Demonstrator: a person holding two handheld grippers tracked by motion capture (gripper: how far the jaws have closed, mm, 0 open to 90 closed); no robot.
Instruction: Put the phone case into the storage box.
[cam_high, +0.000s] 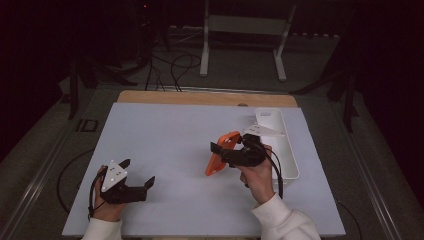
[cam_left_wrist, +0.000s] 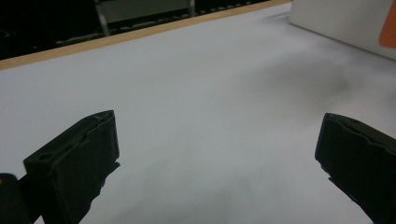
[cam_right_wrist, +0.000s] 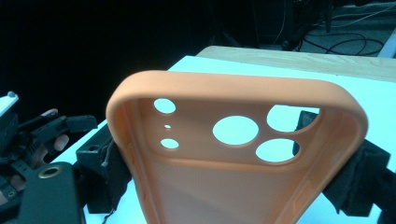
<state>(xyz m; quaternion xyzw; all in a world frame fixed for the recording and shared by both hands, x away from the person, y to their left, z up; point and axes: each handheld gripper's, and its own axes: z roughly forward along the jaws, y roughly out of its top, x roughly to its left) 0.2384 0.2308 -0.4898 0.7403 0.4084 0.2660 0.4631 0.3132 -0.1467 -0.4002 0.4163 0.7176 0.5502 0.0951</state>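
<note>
Case (cam_right_wrist: 233, 154), orange, soft-looking, round-cornered.

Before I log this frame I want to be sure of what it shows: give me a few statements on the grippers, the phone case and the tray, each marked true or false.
1. The right gripper holds an orange phone case. True.
2. The left gripper is shut on a second case. False: its jaws stand wide apart over bare table.
3. The orange phone case lies flat inside the white tray. False: it is held tilted up, left of the tray.
4. The case has round camera cut-outs near its top edge. True.
5. The white tray sits on the person's left. False: it is at the table's right side.
</note>
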